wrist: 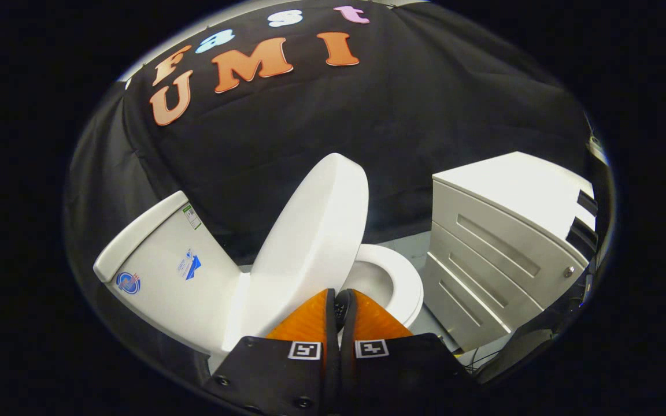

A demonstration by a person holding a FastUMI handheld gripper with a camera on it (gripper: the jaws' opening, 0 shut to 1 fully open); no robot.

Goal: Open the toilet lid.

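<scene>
Orange fingers (310, 320) of gripper (340, 296) pressed together, tips touching, nothing held btwn them. Tips sit right at lower edge of toilet lid (315, 231); can't tell if they touch it. Lid is raised, tilted partway up off the bowl, not yet leaning back on tank (165, 260). Its white underside/face stands just ahead of fingers, top edge against black cloth wall (425, 104). Seat ring (405, 277) and bowl opening exposed just beyond right finger. Tank w/ stickers on its front sits on the lid's hinge side, lid of tank in place. White drawer cabinet (500, 237) stands beside bowl on the other side, near but apart; three drawer fronts w/ recessed pulls, small round lock at one corner.
</scene>
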